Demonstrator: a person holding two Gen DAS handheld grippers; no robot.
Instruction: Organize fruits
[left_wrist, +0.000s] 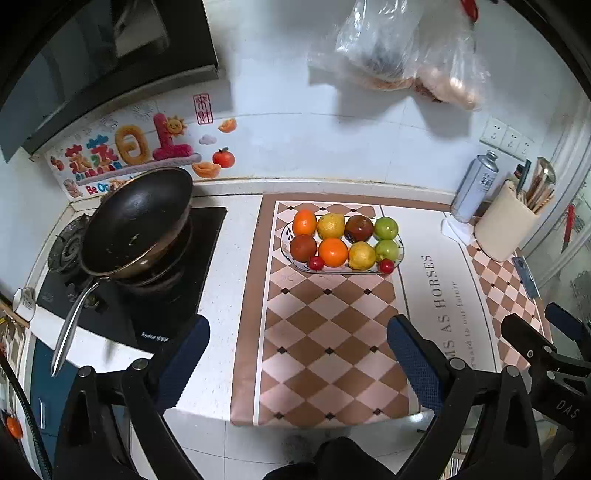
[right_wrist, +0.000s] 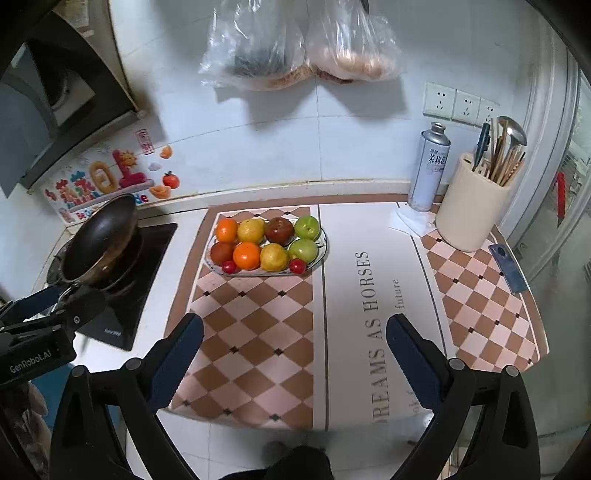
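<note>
An oval plate (left_wrist: 286, 242) (right_wrist: 322, 243) on the checkered mat holds two rows of fruit: oranges (left_wrist: 333, 252) (right_wrist: 246, 255), yellow lemons (left_wrist: 362, 255) (right_wrist: 274, 256), dark red fruits (left_wrist: 303, 247) (right_wrist: 279, 230), green fruits (left_wrist: 386, 228) (right_wrist: 307, 227), and two small red cherry tomatoes (left_wrist: 386, 266) (right_wrist: 296, 266) at the front. My left gripper (left_wrist: 297, 354) is open and empty, held back over the mat's near edge. My right gripper (right_wrist: 295, 350) is open and empty, also near the counter's front, to the right of the left one.
A black wok (left_wrist: 136, 218) (right_wrist: 101, 236) sits on the stove at left. A spray can (right_wrist: 430, 166), a cream utensil holder (right_wrist: 472, 203) and a phone (right_wrist: 508, 267) stand at the right. Plastic bags (right_wrist: 295, 48) hang on the wall.
</note>
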